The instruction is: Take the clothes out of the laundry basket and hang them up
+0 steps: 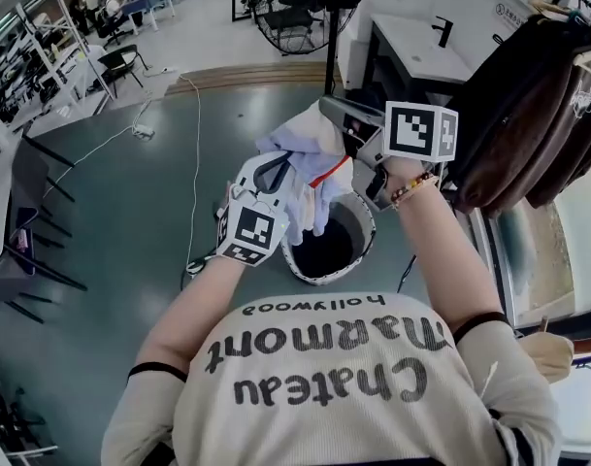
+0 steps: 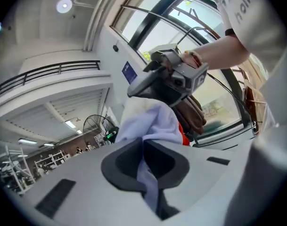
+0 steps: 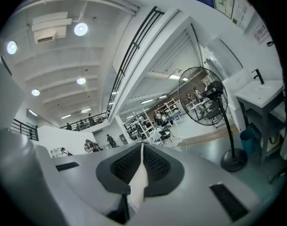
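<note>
My left tool is pressed together on a fold of the garment. In the left gripper view, the dark rubbery pads of the left tool meet with a thin strip of pale lavender cloth squeezed through the seam between them. The fabric looks soft and light, bunching in loose rounded folds above the pads, with a narrow red trim at one edge.

My right tool is also pinching the garment, at its upper edge. In the right gripper view, the ribbed black pads of the right tool clamp a flat tongue of off-white cloth that hangs down between them. From the left gripper view I can also see the right tool from outside, a grey angular body with its tip buried in the top of the cloth.

The garment is held up in the air between both tools, directly above the laundry basket. The basket is round with a pale rim and a dark hollow, and it stands on the smooth greenish floor. The cloth's lower folds dangle over the basket's mouth; I can't tell whether they touch the rim.

To the right, dark brown clothes hang in heavy, limp drapes. A standing fan with a round wire cage stands behind.
</note>
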Motion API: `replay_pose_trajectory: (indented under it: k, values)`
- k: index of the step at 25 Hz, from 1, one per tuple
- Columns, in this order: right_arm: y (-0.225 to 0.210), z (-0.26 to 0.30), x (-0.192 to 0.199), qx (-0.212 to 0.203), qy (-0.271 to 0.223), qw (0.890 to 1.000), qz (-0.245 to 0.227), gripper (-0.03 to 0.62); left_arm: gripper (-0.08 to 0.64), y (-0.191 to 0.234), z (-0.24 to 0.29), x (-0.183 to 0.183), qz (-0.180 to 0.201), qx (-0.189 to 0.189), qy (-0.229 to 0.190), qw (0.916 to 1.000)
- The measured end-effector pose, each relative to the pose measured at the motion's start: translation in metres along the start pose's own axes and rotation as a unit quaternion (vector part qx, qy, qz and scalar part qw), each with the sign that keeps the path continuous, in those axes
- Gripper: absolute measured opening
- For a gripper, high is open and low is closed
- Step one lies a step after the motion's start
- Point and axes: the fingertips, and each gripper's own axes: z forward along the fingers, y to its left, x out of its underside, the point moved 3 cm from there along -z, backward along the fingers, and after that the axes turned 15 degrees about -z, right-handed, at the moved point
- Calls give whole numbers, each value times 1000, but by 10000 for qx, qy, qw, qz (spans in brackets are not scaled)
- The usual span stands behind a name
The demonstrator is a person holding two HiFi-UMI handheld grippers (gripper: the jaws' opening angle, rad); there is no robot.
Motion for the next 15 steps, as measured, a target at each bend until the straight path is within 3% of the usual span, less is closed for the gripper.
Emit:
replay_pose_trajectory:
  k: [3, 7, 9, 15]
  values:
    - [11, -4, 5, -17, -63, 9999, 140, 37, 16, 19, -14, -15, -271, -63, -139, 9995]
    - [27, -11, 19, 169, -20, 9998, 121, 37, 14, 46, -48, -47, -1233, -48, -618, 9904]
    - [38, -14, 33, 297, 80, 9994, 182, 37, 12, 60, -71, -63, -1541, -39, -766, 9851]
    - [68, -15, 83, 364, 283, 9970, 618, 37, 12, 81, -117, -101, -1830, 282, -1007, 9775]
